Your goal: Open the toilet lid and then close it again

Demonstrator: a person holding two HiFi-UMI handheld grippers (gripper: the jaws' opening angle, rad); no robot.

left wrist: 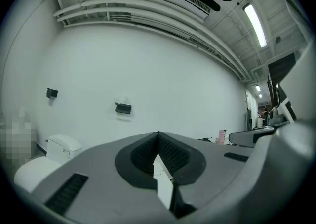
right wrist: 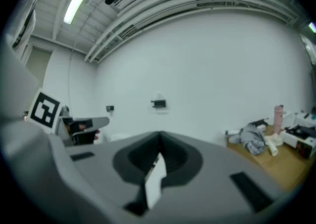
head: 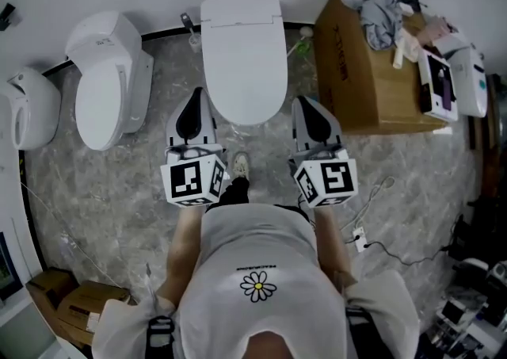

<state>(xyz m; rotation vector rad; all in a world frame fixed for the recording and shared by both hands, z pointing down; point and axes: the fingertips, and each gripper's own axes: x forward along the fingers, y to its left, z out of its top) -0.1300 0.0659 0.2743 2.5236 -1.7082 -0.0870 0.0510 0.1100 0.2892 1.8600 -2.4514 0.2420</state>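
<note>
The white toilet [head: 242, 56] stands against the far wall with its lid down flat. My left gripper [head: 195, 97] hangs in front of the bowl's left side, apart from it, and its jaws are shut with nothing between them. My right gripper [head: 306, 104] is level with it at the bowl's front right, also shut and empty. In the left gripper view the shut left gripper [left wrist: 158, 135] points level at the white wall. The right gripper view shows the shut right gripper [right wrist: 159, 135] facing the same wall.
A second white toilet [head: 107, 80] stands to the left, with another white fixture [head: 28, 108] beyond it. A large cardboard box [head: 352, 72] topped with clothes [head: 380, 13] sits right of the toilet. Small boxes [head: 75, 302] lie at lower left, cables [head: 372, 207] on the marble floor.
</note>
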